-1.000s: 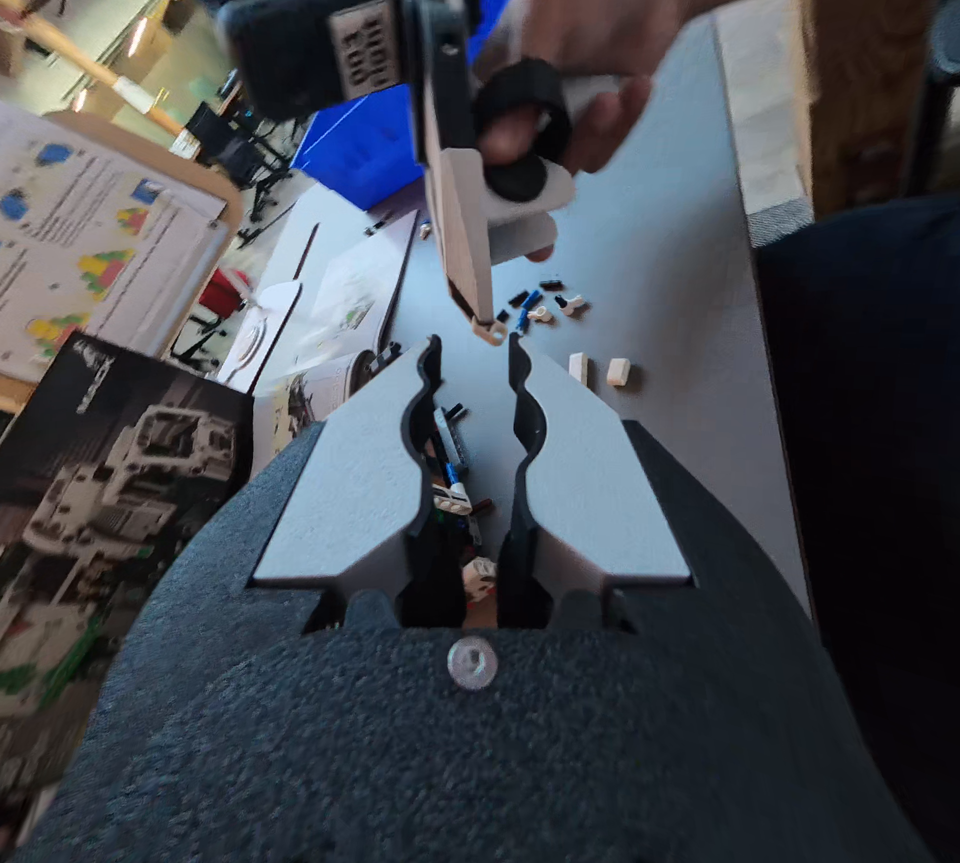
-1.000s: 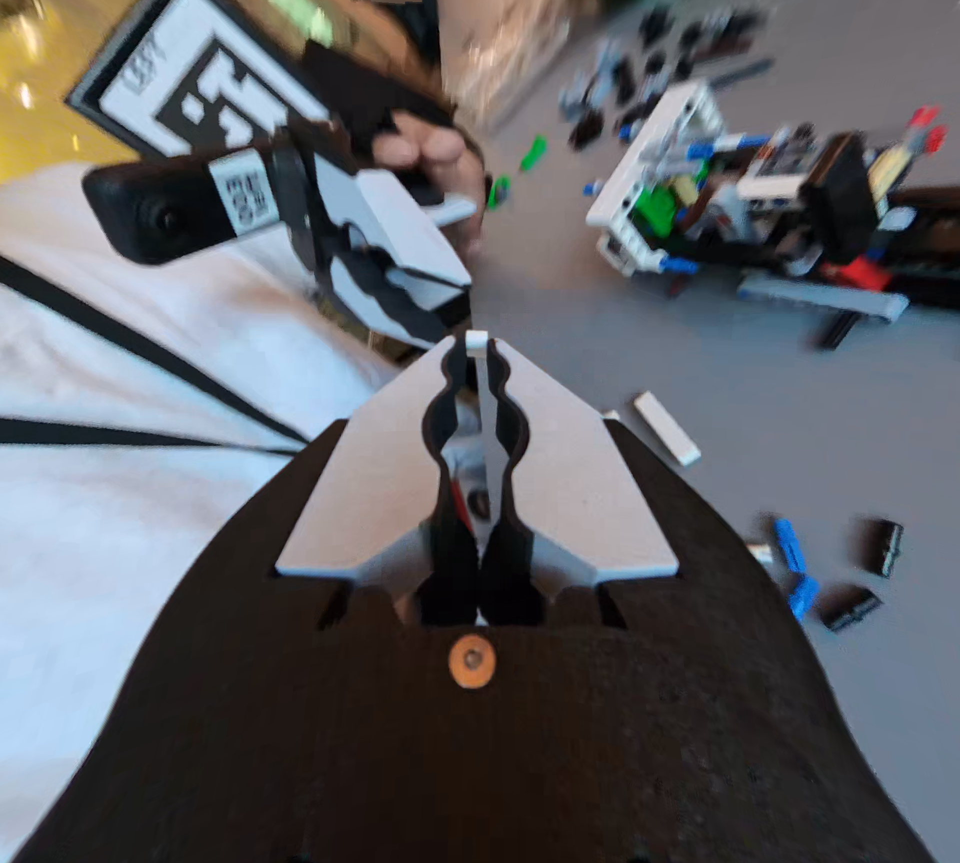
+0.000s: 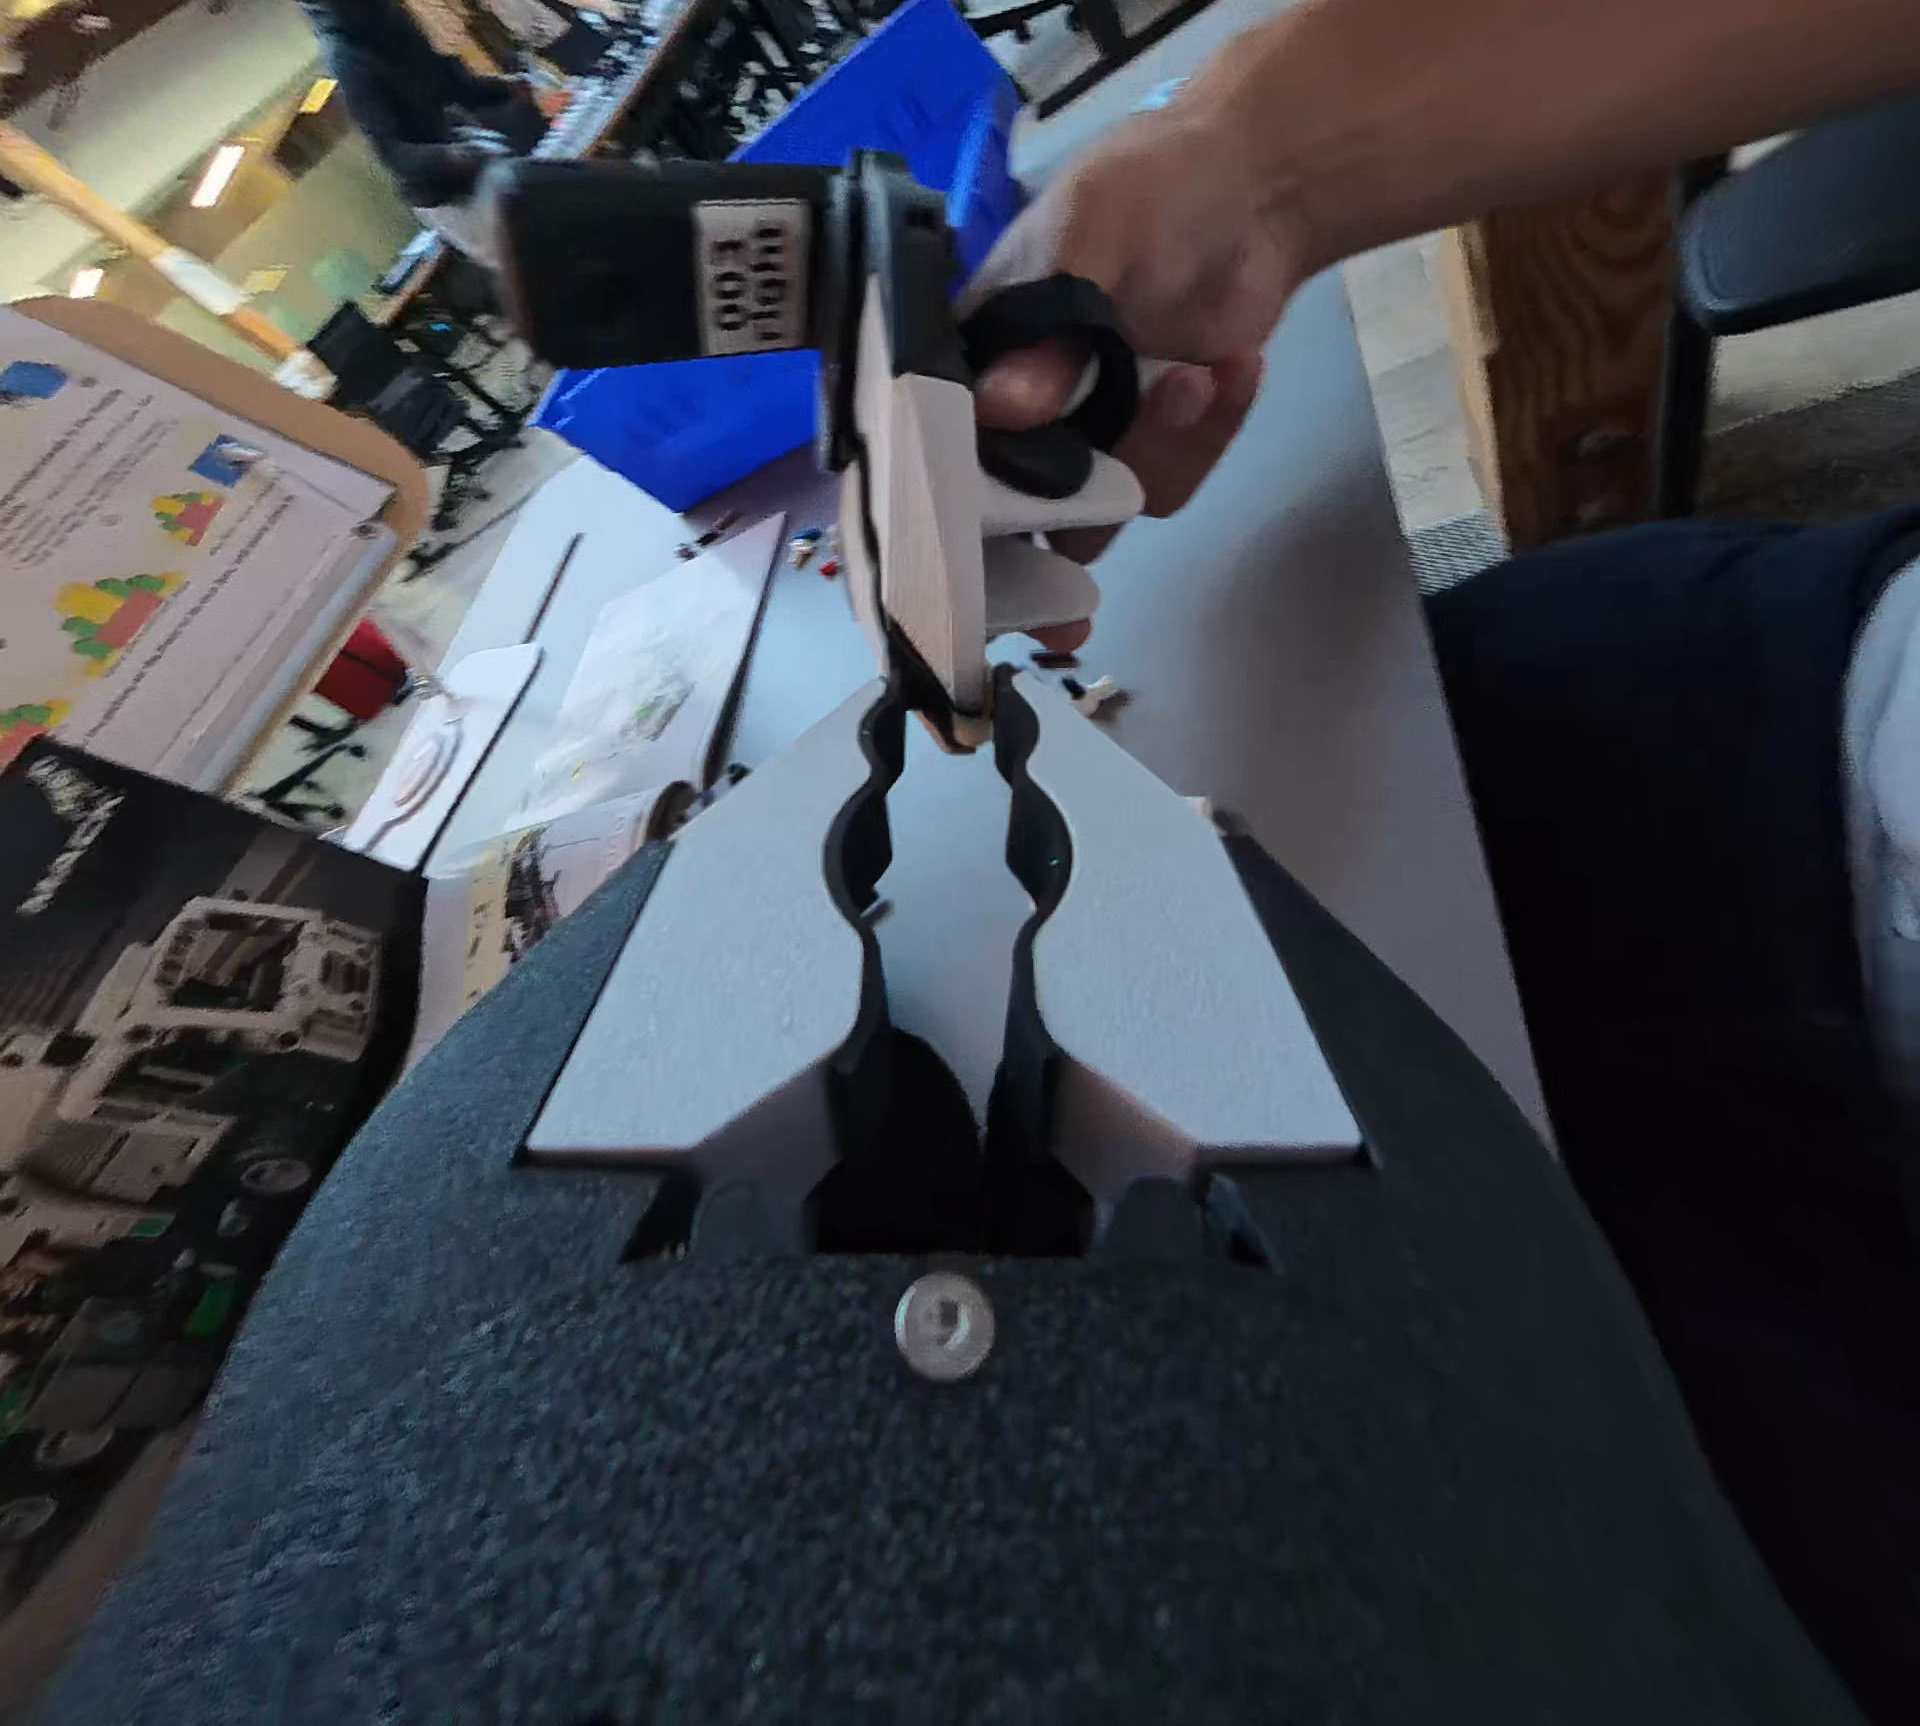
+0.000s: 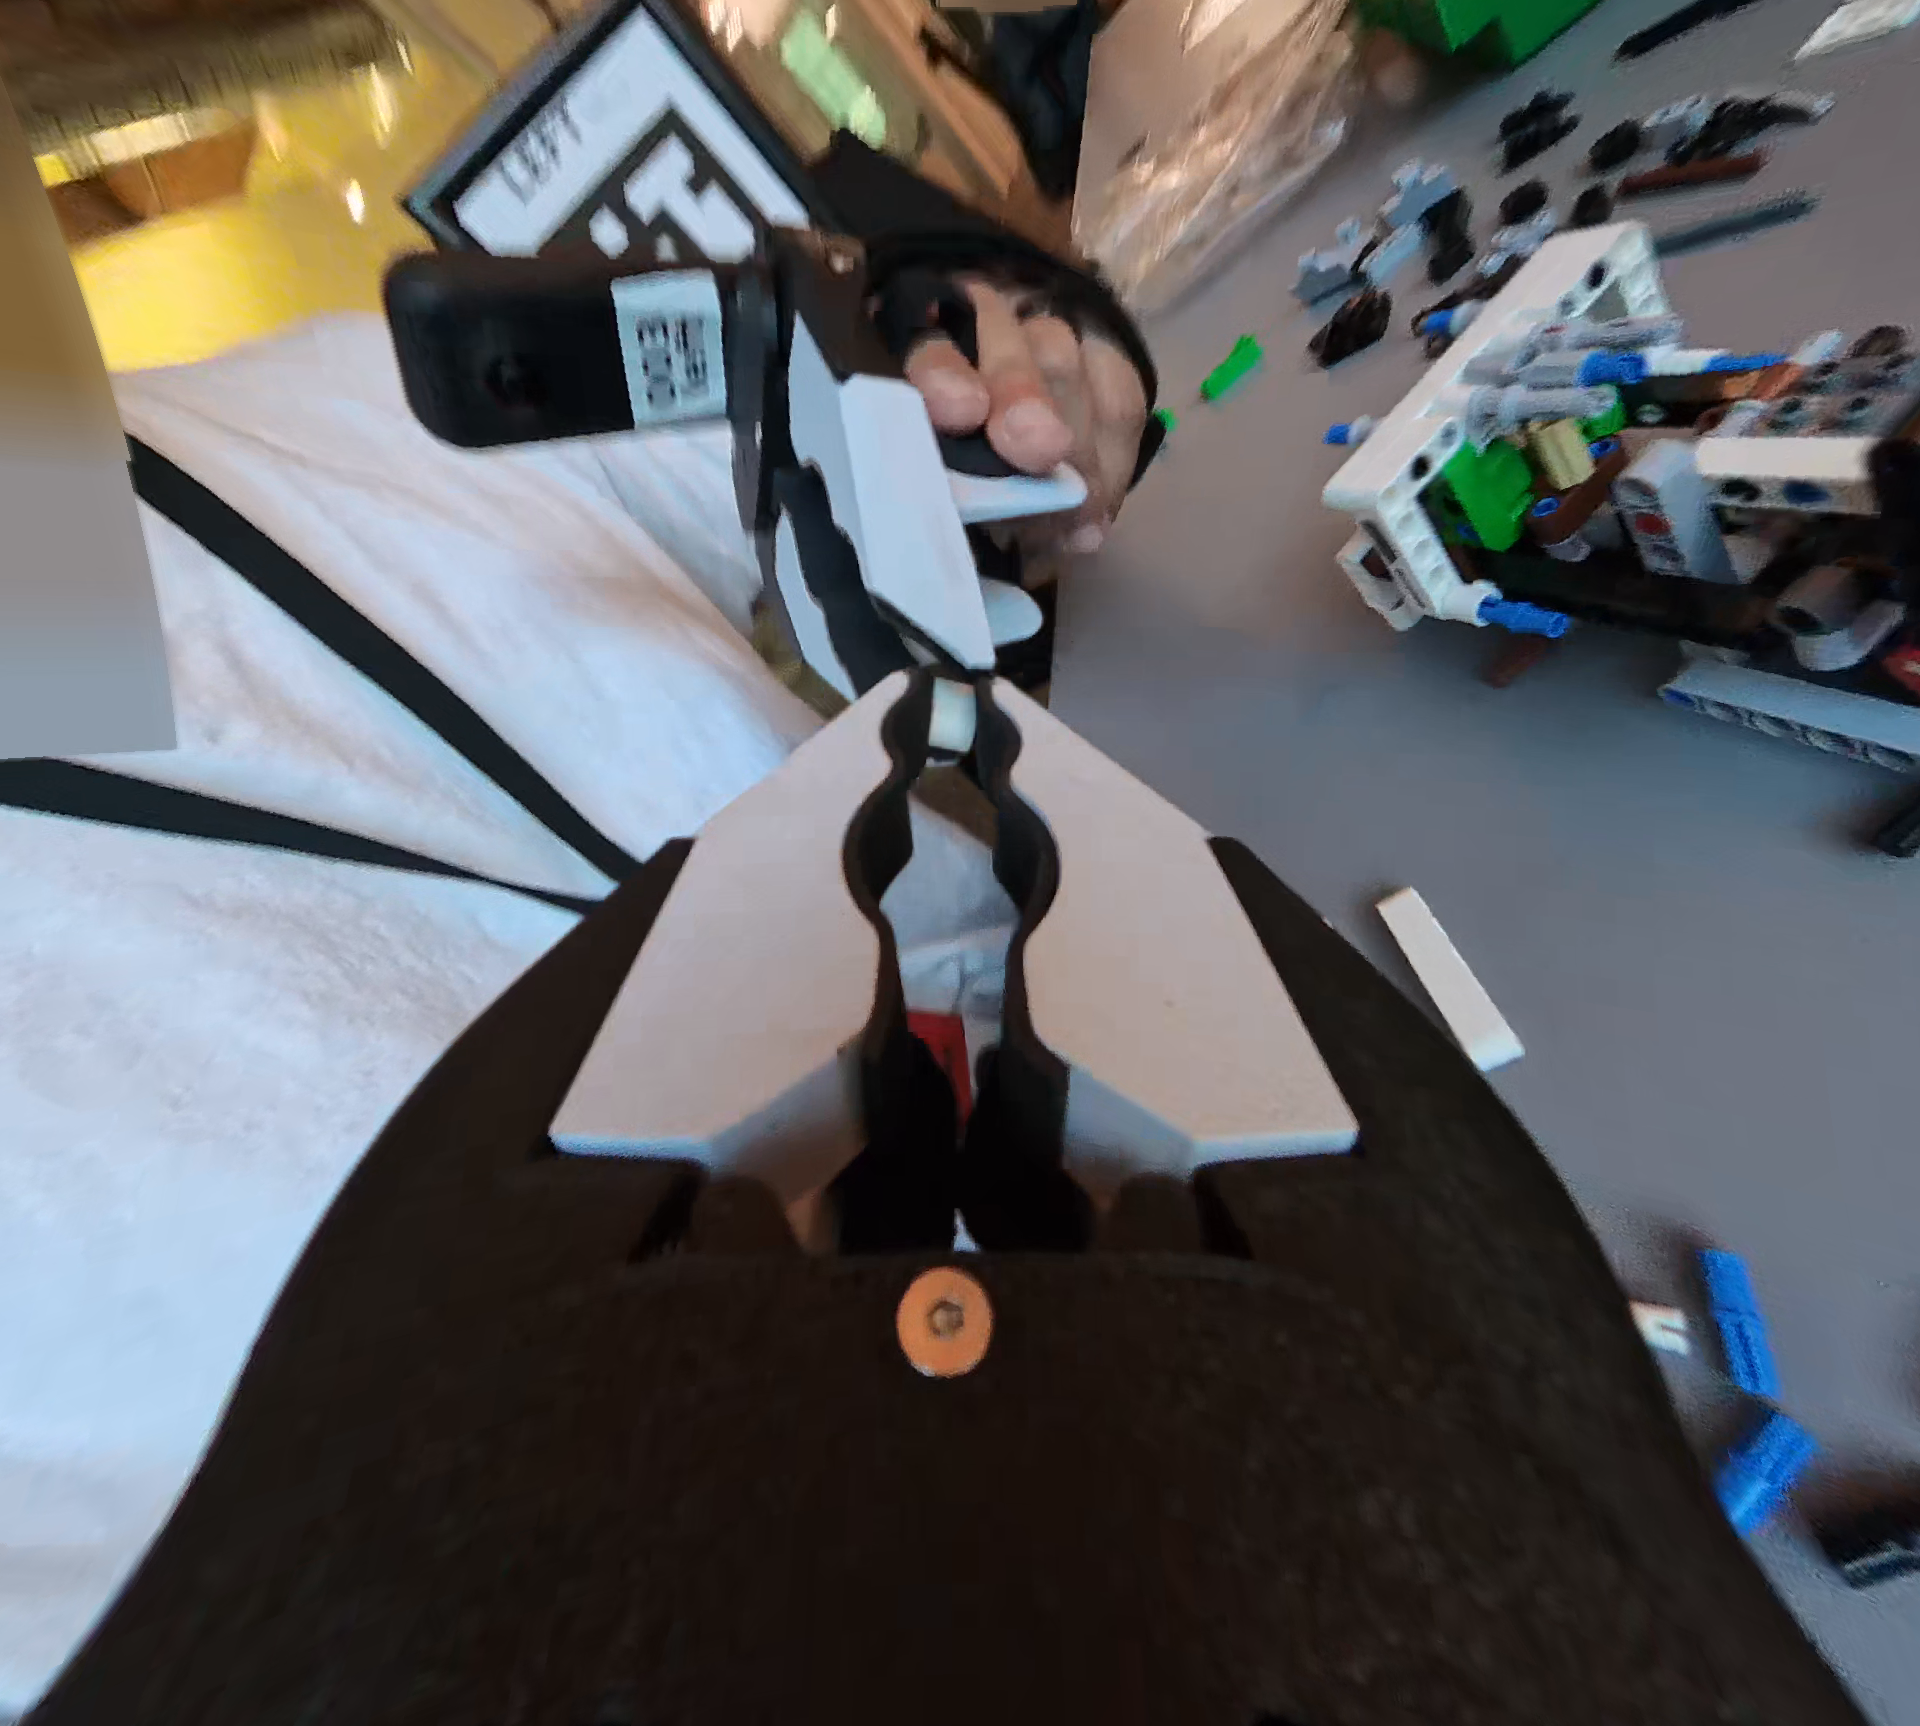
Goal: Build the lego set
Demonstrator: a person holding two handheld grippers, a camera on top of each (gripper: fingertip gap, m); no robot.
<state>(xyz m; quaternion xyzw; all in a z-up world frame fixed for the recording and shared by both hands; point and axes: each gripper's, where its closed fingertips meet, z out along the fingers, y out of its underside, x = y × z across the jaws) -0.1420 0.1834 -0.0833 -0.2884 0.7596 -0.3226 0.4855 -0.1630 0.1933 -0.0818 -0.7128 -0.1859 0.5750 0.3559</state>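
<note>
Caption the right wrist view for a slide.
Right gripper pinching a small white piece, meeting the left gripper beside the half-built lego model.

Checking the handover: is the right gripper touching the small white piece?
Touching. The right wrist view shows the small white piece pinched between the right gripper's jaws at their very tips, with no gap either side.

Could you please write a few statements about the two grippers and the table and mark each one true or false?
1. The right gripper pinches a small white piece. True.
2. The left gripper is fully shut. False: its jaws stand apart.
3. The two grippers' tips meet. True.
4. The partly built model is held in the air. False: it rests on the grey table.
5. A white bar lies loose on the table. True.
</note>
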